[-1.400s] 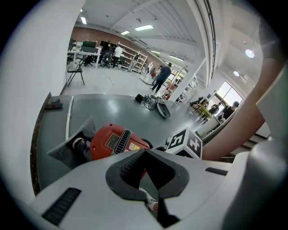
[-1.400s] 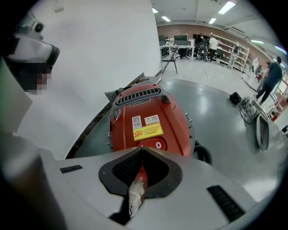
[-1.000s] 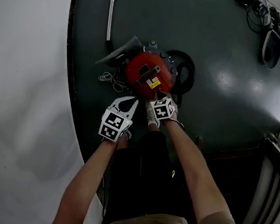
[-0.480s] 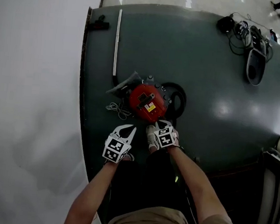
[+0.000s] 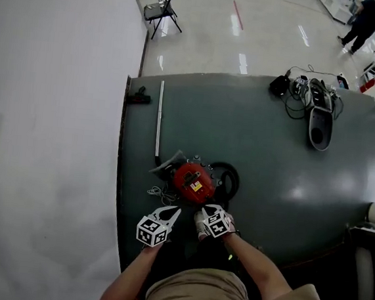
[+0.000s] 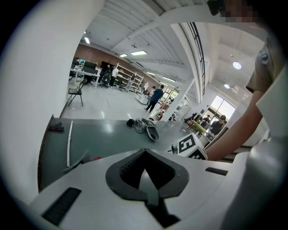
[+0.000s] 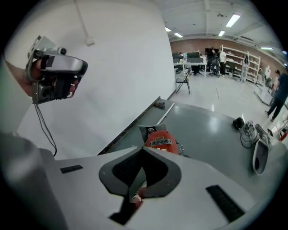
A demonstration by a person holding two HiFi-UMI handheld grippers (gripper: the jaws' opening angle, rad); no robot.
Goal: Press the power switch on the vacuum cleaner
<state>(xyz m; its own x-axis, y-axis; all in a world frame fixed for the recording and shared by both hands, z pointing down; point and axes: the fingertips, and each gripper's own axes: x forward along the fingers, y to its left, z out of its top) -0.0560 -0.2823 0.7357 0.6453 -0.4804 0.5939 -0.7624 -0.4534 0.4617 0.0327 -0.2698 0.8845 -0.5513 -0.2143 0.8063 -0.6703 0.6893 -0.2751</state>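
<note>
we see a white wall [image 5: 54, 100] along the left of a dark green floor [image 5: 265, 160]. the red vacuum cleaner [image 5: 193, 183] stands on that floor close to the wall edge, right ahead of both grippers. a thin metal tube [image 5: 159, 117] lies beyond it and a black hose [image 5: 229, 178] curls at its right. left gripper [image 5: 174, 211]: jaws closed together, nothing between them, apart from the vacuum. right gripper [image 5: 202, 215]: jaws closed together too, tips just beside the vacuum's near edge; we can't tell if they touch.
</note>
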